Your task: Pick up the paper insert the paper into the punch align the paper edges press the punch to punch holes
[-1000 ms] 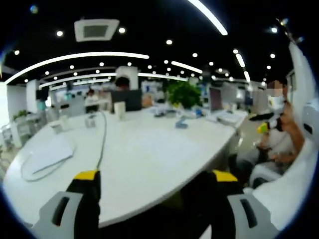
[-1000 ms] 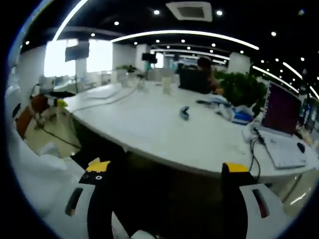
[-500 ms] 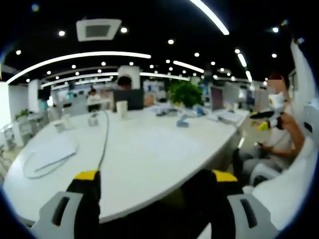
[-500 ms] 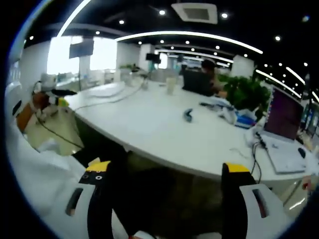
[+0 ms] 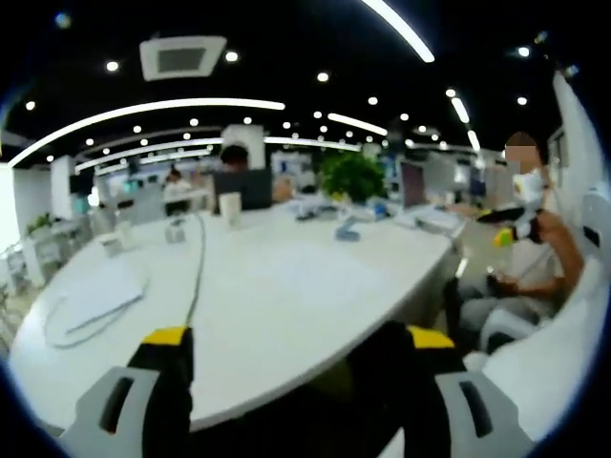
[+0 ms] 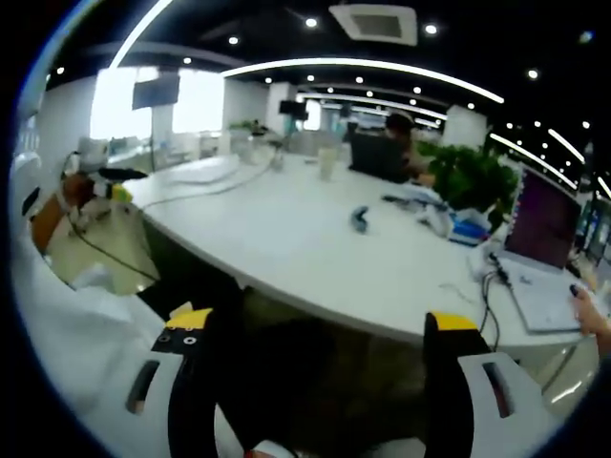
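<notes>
Both grippers we hold with jaws spread wide and nothing between them: the left gripper (image 5: 291, 339) short of the white table (image 5: 277, 296), the right gripper (image 6: 320, 329) below its near edge. From the left we see paper (image 5: 100, 286) lying flat by a grey cable (image 5: 198, 272), then a cup (image 5: 229, 207), a plant (image 5: 353, 176) and a seated person (image 5: 530, 253). On the right gripper view, a small blue object (image 6: 359, 218) sits mid-table; we cannot tell if it is the punch. A laptop (image 6: 544, 243) stands farther right.

1. Both views are lit from above by long ceiling light strips (image 5: 153, 107) and small round spotlights (image 6: 313, 22).
2. Strong daylight is admitted through a window (image 6: 143, 110), which is washed out.
3. The white worktop (image 5: 277, 296) is evenly lit, with soft glare.
4. Straight lines are bent at the edges.
5. Distant detail is blurred throughout.
</notes>
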Demonstrator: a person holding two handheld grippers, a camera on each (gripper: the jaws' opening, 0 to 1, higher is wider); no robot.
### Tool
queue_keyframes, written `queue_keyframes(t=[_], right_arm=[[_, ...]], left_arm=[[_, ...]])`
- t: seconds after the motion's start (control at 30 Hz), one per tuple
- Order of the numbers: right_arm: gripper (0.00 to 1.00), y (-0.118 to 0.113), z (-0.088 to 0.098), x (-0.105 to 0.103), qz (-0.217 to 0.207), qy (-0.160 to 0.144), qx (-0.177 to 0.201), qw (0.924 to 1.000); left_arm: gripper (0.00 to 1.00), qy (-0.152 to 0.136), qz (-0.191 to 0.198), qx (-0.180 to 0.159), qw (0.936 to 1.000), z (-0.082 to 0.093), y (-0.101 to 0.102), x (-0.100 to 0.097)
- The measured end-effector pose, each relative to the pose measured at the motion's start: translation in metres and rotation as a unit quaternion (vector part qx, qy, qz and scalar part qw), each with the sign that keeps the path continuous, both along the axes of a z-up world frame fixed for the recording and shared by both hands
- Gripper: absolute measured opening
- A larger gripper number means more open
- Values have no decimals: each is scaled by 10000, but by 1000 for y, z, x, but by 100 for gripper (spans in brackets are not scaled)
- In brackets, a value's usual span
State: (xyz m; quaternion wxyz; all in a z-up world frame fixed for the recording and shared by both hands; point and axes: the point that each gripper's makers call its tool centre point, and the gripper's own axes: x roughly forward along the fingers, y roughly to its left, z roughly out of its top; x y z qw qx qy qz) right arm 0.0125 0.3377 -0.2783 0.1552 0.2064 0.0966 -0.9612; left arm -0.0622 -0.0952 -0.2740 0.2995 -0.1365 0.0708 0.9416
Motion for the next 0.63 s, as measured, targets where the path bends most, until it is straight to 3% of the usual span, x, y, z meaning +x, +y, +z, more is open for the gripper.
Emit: queue_keyframes(t=[0.63], right_arm=[[89,1,5,0,30,74,0,10000]], left_arm=[[88,43,-49,-103,9999,4,4,-4]])
